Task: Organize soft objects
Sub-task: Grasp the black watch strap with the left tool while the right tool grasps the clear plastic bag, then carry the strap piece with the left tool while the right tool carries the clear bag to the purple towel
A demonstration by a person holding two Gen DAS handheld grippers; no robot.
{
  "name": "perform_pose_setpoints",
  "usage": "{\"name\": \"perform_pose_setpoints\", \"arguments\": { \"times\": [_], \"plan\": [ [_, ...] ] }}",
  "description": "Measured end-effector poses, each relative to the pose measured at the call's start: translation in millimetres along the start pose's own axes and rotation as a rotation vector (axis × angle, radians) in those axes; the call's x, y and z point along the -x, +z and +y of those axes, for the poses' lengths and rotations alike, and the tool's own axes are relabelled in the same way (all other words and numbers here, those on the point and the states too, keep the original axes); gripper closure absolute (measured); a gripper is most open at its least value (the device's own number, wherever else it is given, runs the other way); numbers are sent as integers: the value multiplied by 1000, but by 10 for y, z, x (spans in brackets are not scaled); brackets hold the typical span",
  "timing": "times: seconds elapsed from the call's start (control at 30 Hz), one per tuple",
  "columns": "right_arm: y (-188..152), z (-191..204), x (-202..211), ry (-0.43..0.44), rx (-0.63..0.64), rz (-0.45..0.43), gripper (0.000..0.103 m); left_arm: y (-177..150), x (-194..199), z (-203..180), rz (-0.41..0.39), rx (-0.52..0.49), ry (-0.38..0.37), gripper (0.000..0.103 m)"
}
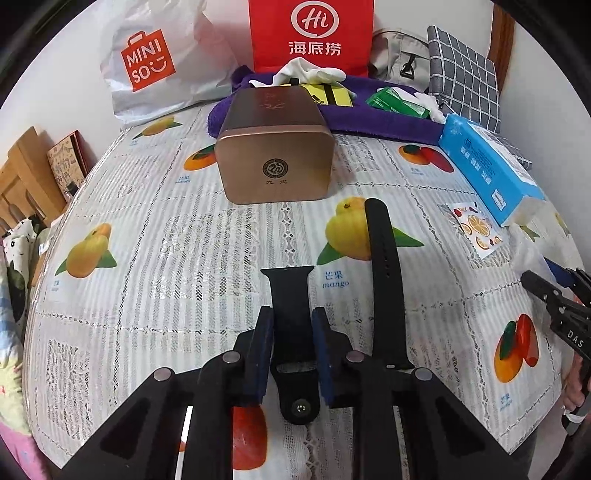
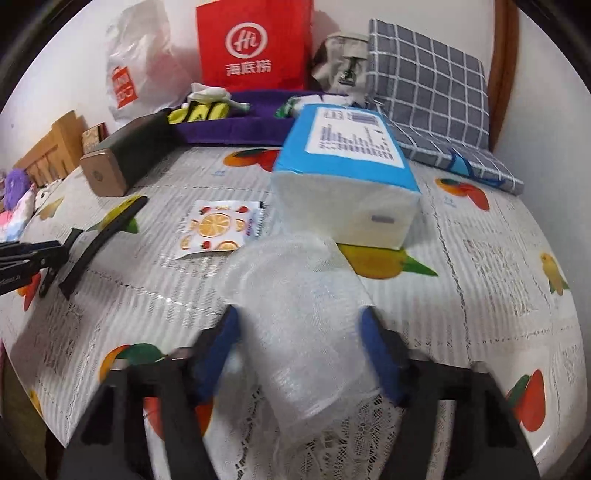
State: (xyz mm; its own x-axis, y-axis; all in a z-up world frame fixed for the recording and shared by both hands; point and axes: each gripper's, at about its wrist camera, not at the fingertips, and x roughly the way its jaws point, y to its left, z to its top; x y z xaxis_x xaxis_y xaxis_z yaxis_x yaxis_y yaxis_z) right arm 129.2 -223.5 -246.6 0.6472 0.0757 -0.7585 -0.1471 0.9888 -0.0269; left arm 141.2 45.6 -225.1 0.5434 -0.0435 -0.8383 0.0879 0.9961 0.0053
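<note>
Lower centre of left wrist frame: left gripper (image 1: 291, 354) clamped on short black strap piece (image 1: 293, 317), best kept pinched mid-strap; lower centre of right frame, right gripper (image 2: 299, 347) closing round clear plastic cup (image 2: 299, 314), squeezed gently.

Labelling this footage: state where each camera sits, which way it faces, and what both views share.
Left wrist: on the left gripper, angled down at the short black strap between its fingers; right gripper at the edge.
Right wrist: on the right gripper, angled down at the clear cup.
Shared: gold tin, blue tissue pack, red bag.
</note>
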Motion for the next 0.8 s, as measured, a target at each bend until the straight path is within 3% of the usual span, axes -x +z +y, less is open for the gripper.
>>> {"name": "perform_pose_setpoints", "arguments": {
  "times": [0.03,0.1,0.17,0.47,0.8],
  "plan": [
    [3,11,4,2,14,1,64,1,2,0,4,2,-4,83],
    [-2,29,17,-1,36,5,86,1,4,4,5,9,-8,83],
    [-6,22,29,4,37,11,93,-2,6,19,6,22,-14,83],
    [-49,-109,206,29,-24,10,95,17,20,34,13,45,-17,83],
    [-53,-164,306,0,-44,13,95,58,70,53,8,43,-41,83]
  ]
}}
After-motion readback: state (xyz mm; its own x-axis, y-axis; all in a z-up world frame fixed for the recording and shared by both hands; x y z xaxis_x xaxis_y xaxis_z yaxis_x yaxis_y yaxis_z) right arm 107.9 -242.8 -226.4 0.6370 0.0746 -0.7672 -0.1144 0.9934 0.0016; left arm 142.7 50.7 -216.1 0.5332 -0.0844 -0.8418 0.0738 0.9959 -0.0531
